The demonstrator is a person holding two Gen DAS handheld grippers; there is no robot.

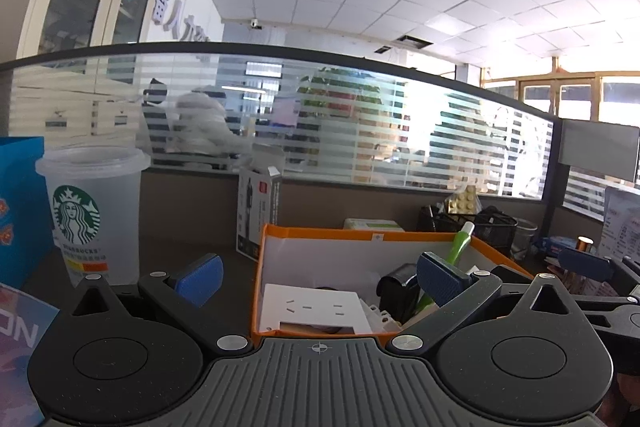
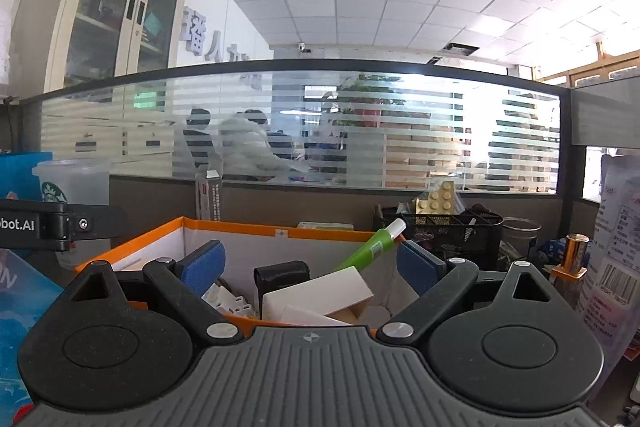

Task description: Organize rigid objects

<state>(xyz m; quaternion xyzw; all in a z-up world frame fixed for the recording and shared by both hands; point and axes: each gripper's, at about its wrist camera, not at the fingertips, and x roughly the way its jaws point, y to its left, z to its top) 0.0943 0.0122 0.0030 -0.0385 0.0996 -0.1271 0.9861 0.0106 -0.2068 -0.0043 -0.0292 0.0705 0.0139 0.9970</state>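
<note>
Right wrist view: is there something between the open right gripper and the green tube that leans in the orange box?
Partly. The right gripper is open and holds nothing. Between it and the green tube lie a white box and a black case inside the orange box. From above, nothing visible covers the tube's upper end.

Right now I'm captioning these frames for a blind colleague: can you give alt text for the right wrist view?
The open right tongs, holding nothing, face an orange-rimmed box holding a green tube, a white box and a small black case. A Starbucks cup stands at left, a black mesh organiser at right, before a frosted glass partition.
</note>
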